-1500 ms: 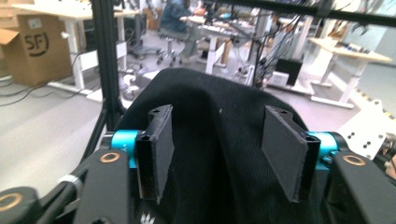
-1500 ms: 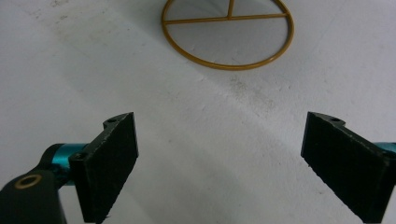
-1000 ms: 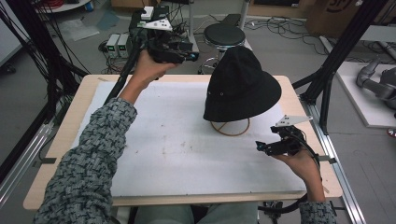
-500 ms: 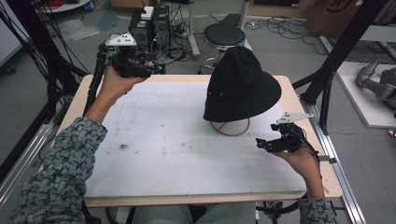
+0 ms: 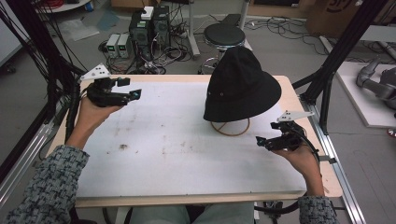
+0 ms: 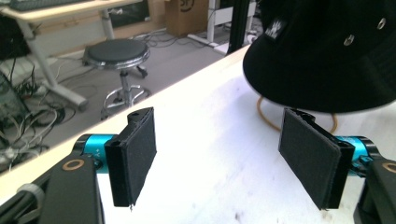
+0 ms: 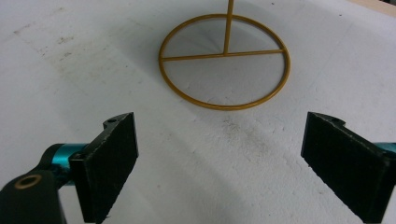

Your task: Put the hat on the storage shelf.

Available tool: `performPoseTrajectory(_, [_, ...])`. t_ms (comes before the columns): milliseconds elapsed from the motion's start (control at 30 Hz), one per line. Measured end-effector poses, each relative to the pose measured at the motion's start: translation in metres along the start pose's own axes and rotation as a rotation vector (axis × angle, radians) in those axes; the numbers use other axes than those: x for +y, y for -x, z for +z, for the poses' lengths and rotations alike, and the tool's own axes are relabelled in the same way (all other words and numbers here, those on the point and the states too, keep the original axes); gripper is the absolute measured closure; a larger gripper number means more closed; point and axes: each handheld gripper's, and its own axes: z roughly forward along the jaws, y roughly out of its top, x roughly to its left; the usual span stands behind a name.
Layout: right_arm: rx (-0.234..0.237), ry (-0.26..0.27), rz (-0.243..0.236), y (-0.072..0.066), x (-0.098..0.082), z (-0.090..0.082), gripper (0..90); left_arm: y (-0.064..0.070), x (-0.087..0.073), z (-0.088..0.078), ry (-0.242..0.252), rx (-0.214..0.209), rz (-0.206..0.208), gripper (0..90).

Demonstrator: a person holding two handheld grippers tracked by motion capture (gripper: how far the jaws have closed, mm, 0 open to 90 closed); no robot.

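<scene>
A black bucket hat (image 5: 243, 86) rests on a gold wire stand (image 5: 229, 127) at the table's back right; the hat's brim (image 6: 327, 56) and the stand's ring base (image 7: 224, 60) show in the gripper views. My left gripper (image 5: 133, 94) is held above the table's back left corner, open and empty, with its pads (image 6: 135, 156) wide apart and aimed toward the hat. Close to the right edge, just in front of the stand, my right gripper (image 5: 260, 141) is open and holds nothing, its pads (image 7: 109, 165) spread above the white surface.
The white table top (image 5: 177, 149) carries a few dark smudges. Behind the table stand a round black stool (image 5: 224, 35) and computer cases with cables (image 5: 144, 28) on the floor. Black frame posts (image 5: 336, 60) rise at the right.
My left gripper has moved from the back middle near the hat to the back left corner and come lower. The right gripper has stayed nearly still.
</scene>
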Motion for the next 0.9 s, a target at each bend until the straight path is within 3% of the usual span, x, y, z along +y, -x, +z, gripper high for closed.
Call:
performPoseTrajectory(233, [0.003,0.0,0.001,0.0,0.0,0.001,10.6,-0.006,-0.037,-0.024,0.008,0.094,-0.043,27.7])
performPoseTrajectory(433, [0.007,-0.009,0.001,-0.001,0.001,0.004,10.6,-0.005,-0.069,-0.038,0.018,0.145,-0.072,27.8])
performPoseTrajectory(700, [0.012,-0.006,-0.003,-0.001,0.003,0.006,10.6,-0.002,-0.087,-0.043,0.006,0.172,-0.069,28.3])
performPoseTrajectory(900, [0.012,-0.008,-0.003,-0.002,0.003,0.006,10.6,-0.002,-0.09,-0.046,0.012,0.174,-0.069,28.3])
